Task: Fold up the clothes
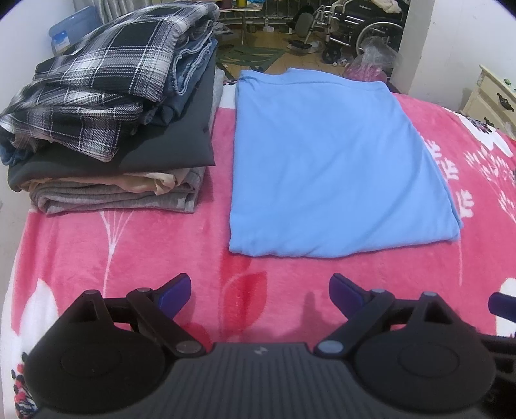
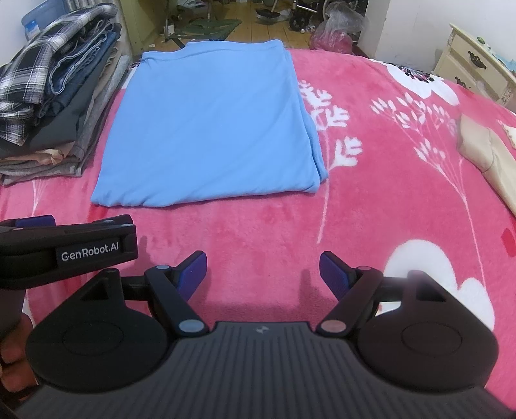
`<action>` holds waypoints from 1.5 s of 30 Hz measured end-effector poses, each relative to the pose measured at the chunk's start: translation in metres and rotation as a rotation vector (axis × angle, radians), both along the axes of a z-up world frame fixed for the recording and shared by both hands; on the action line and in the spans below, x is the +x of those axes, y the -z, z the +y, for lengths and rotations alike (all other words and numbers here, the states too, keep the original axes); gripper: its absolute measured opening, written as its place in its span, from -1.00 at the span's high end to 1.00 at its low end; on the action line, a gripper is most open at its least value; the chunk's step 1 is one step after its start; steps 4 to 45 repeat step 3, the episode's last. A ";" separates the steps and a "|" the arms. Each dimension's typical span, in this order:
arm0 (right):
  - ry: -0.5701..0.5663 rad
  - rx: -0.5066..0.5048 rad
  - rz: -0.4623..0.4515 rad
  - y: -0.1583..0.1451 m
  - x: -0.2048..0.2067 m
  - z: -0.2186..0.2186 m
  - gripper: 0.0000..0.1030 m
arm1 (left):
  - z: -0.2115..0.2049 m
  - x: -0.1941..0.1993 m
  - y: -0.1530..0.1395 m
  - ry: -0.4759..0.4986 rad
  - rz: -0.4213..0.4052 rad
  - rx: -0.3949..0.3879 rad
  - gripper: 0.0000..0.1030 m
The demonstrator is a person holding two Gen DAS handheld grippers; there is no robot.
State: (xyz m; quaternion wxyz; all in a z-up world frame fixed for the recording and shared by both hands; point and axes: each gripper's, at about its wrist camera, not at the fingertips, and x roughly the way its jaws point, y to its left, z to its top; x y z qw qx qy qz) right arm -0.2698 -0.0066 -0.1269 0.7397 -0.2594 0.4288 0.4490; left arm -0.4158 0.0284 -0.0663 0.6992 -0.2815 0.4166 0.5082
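A light blue garment [image 1: 335,164] [image 2: 209,125] lies folded into a flat rectangle on the pink flowered blanket [image 1: 129,258] [image 2: 387,209]. My left gripper [image 1: 259,290] hovers over the blanket just short of the garment's near edge, open, with nothing between its blue pads. My right gripper [image 2: 262,270] stands beside it to the right, also open and empty, a little back from the garment's near edge. The left gripper's black body [image 2: 64,248] shows at the left of the right wrist view.
A stack of folded clothes [image 1: 106,122] [image 2: 48,96], plaid shirt on top, sits left of the blue garment. A beige cloth [image 2: 487,154] lies at the blanket's right edge. Beyond the bed are a cream drawer chest [image 2: 477,67], a wheelchair [image 1: 364,25] and a plastic bag [image 1: 371,64].
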 end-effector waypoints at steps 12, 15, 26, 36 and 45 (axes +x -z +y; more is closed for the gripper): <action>0.000 -0.001 0.000 0.001 0.001 0.000 -0.50 | -0.001 0.000 0.000 0.002 0.000 0.003 -0.81; 0.000 -0.001 0.000 0.001 0.001 0.000 -0.50 | -0.001 0.000 0.000 0.002 0.000 0.003 -0.81; 0.000 -0.001 0.000 0.001 0.001 0.000 -0.50 | -0.001 0.000 0.000 0.002 0.000 0.003 -0.81; 0.000 -0.001 0.000 0.001 0.001 0.000 -0.50 | -0.001 0.000 0.000 0.002 0.000 0.003 -0.81; 0.000 -0.001 0.000 0.001 0.001 0.000 -0.50 | -0.001 0.000 0.000 0.002 0.000 0.003 -0.81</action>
